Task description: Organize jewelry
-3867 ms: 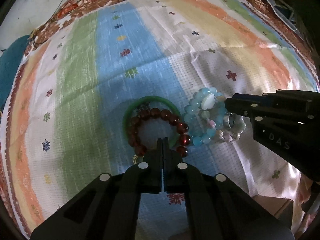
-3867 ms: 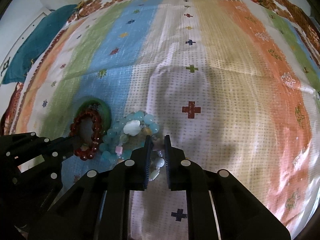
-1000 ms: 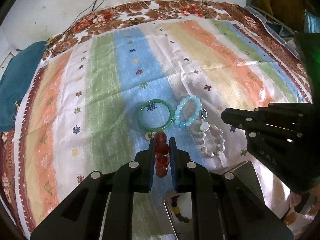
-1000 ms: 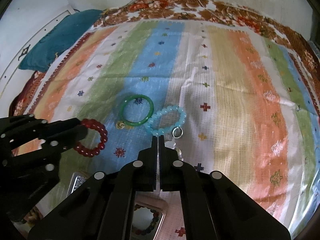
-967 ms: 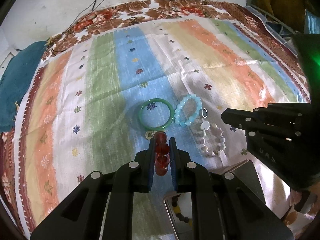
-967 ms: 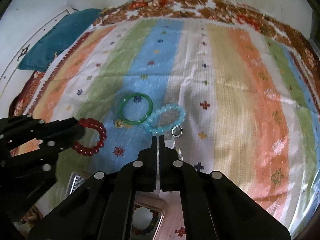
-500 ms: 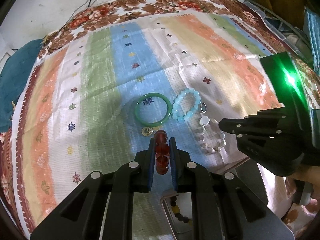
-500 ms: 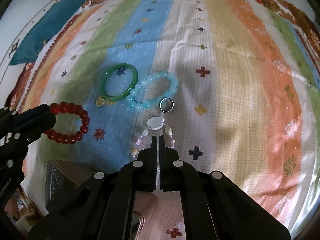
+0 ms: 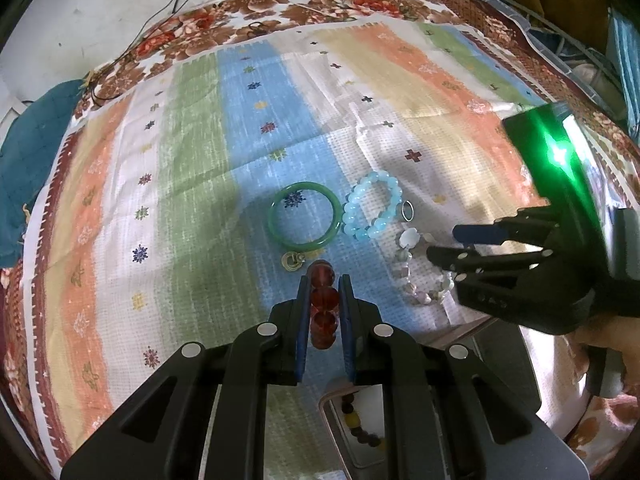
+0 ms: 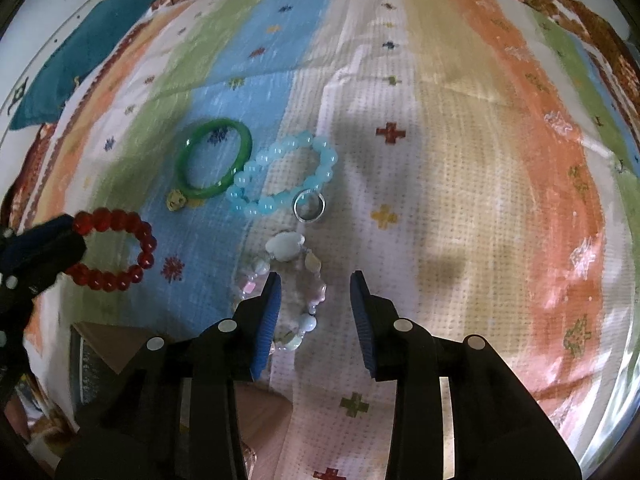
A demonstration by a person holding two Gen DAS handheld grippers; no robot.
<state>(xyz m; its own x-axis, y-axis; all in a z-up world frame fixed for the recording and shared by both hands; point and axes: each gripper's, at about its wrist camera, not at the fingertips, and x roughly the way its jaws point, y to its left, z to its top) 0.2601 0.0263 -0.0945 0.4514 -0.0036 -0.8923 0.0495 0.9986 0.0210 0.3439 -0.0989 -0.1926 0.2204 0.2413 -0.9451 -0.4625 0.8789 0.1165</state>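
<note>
Right gripper jaws, just opening, stand spread over the pastel bracelet, which runs toward 12 o'clock. Left gripper jaws pinch the red bracelet.

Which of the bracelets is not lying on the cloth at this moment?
The red bead bracelet: the left gripper holds it lifted between its fingers, while the green bangle, blue bead bracelet and pale shell bracelet lie flat.

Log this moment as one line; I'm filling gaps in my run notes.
left gripper: shut on red bead bracelet | right gripper: open, jaws just opened, over pale shell-bead bracelet | green bangle, blue bead bracelet, silver ring: on cloth
</note>
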